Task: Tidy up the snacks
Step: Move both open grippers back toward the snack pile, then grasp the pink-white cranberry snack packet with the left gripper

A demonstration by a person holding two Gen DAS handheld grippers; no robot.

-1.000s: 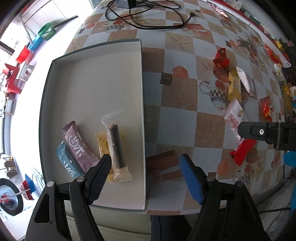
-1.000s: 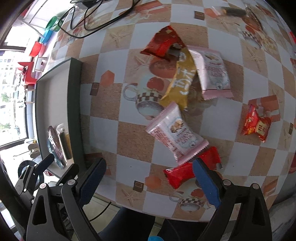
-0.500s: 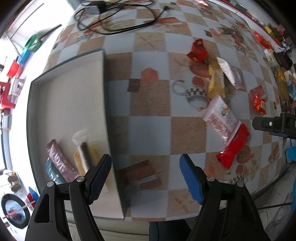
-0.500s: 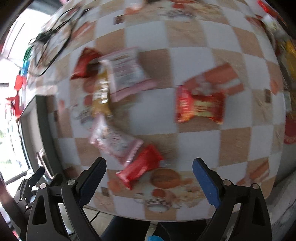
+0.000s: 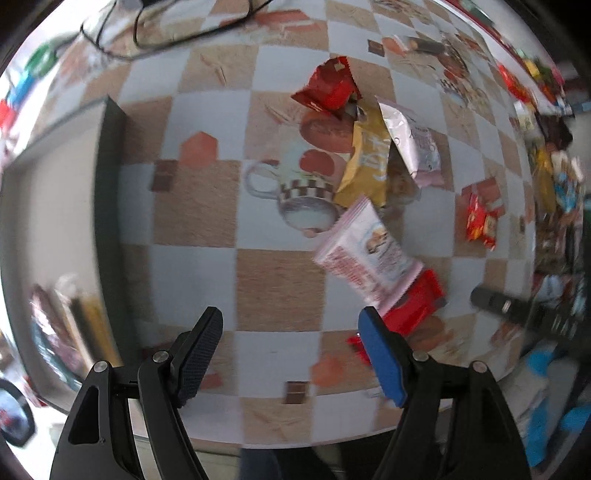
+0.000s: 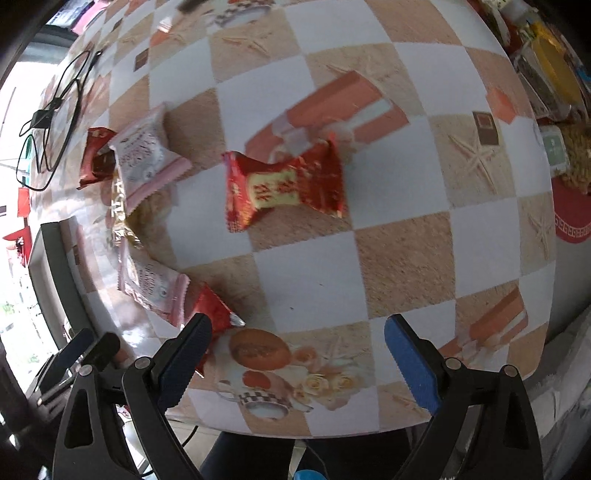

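Loose snack packets lie on the checkered table. In the left wrist view a pink-white packet (image 5: 365,254) lies over a long red packet (image 5: 413,302), with a yellow packet (image 5: 367,166), a silver-pink one (image 5: 413,140) and a red one (image 5: 328,88) beyond. My left gripper (image 5: 291,350) is open and empty above the table, left of the red packet. The grey tray (image 5: 107,206) at left holds several blurred snack bars (image 5: 66,321). In the right wrist view a red-yellow packet (image 6: 284,188) lies ahead of my open, empty right gripper (image 6: 295,354).
A black cable (image 5: 173,26) lies at the far side. More snacks crowd the table's right edge (image 5: 554,177). The right gripper shows as a dark bar (image 5: 517,306) in the left wrist view. The table's front edge runs close below both grippers.
My left gripper has swung right, away from the tray toward the loose packets. My right gripper has also swung right, bringing the red-yellow packet to the middle of its view.
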